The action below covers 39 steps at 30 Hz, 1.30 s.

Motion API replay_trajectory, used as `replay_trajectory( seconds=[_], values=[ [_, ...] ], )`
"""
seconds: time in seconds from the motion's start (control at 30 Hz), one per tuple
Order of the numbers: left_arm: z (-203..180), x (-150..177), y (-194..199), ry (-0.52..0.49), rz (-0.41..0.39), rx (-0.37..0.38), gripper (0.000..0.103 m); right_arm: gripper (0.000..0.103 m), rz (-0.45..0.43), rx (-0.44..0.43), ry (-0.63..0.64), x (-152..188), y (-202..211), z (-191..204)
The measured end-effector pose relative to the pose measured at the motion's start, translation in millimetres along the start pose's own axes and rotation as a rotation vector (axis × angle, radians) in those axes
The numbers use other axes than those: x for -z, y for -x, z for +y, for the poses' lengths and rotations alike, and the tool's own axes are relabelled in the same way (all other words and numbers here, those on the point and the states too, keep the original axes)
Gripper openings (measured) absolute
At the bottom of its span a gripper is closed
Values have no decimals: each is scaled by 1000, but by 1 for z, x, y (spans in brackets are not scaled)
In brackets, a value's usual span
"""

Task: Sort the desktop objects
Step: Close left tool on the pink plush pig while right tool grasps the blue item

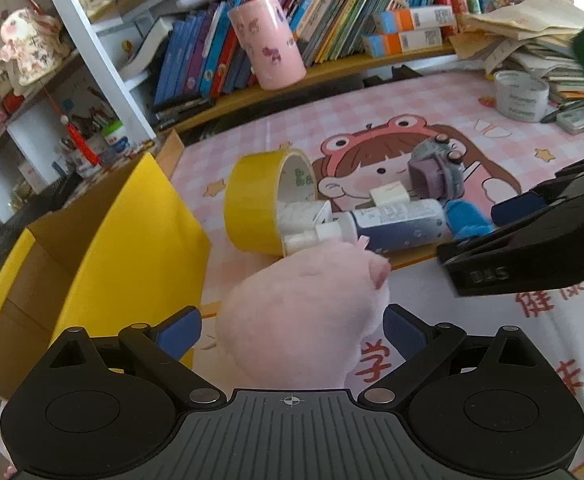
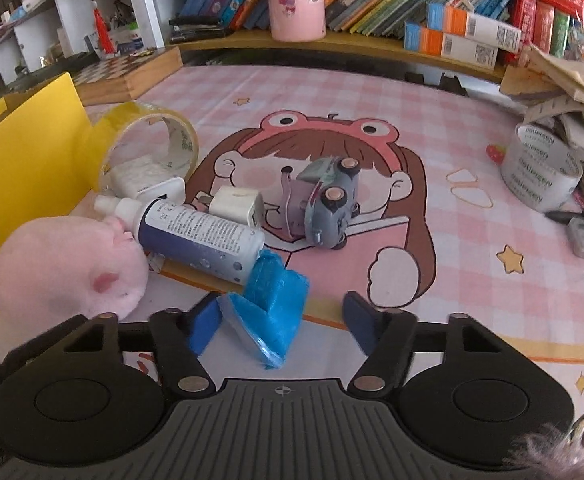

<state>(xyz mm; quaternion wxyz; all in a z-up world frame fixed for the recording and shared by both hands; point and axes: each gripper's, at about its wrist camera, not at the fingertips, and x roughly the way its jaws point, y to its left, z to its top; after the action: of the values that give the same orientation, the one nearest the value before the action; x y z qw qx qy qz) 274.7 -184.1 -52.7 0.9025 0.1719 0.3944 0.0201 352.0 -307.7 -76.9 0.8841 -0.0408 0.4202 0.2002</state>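
A pink plush toy (image 1: pixel 304 312) sits between the open fingers of my left gripper (image 1: pixel 292 330); the pads stand beside it with small gaps. It also shows in the right wrist view (image 2: pixel 68 268). My right gripper (image 2: pixel 282 322) is open around a blue packet (image 2: pixel 272 304) on the desk mat; the left pad is close to it. Behind lie a white-and-blue bottle (image 2: pixel 200 236), a white charger plug (image 2: pixel 236 206), a grey toy car (image 2: pixel 328 204) and a yellow tape roll (image 1: pixel 252 204). The right gripper shows in the left wrist view (image 1: pixel 532 236).
A yellow cardboard box (image 1: pixel 92 248) stands open at the left. A white tape roll (image 2: pixel 540 168) and stacked papers lie at the right. A shelf with books and a pink cylinder (image 1: pixel 268 40) runs along the back. A chessboard box (image 2: pixel 128 70) sits at back left.
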Motion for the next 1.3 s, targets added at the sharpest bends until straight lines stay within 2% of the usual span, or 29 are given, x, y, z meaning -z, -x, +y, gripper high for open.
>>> replay_trajectory(
  seconds=[0.13, 0.27, 0.37, 0.5, 0.53, 0.8, 1.3],
  values=[
    [8, 1, -16, 79, 61, 45, 99, 27, -10, 22, 14, -1, 2, -3],
    [14, 4, -24, 161, 101, 77, 93, 26, -14, 29, -22, 3, 6, -12],
    [13, 7, -21, 165, 86, 75, 87, 26, -22, 35, -38, 7, 12, -17],
    [12, 9, -15, 148, 74, 86, 71, 25, -38, 36, -37, 13, 21, -17],
    [14, 10, -13, 158, 73, 98, 70, 25, -41, 33, -35, 14, 23, -17],
    [26, 16, 18, 266, 47, 130, 69, 24, -69, 3, -20, 19, 39, -8],
    [25, 30, 59, 304, -24, 188, 69, 24, -100, -9, -28, 37, 73, 2]
  ],
)
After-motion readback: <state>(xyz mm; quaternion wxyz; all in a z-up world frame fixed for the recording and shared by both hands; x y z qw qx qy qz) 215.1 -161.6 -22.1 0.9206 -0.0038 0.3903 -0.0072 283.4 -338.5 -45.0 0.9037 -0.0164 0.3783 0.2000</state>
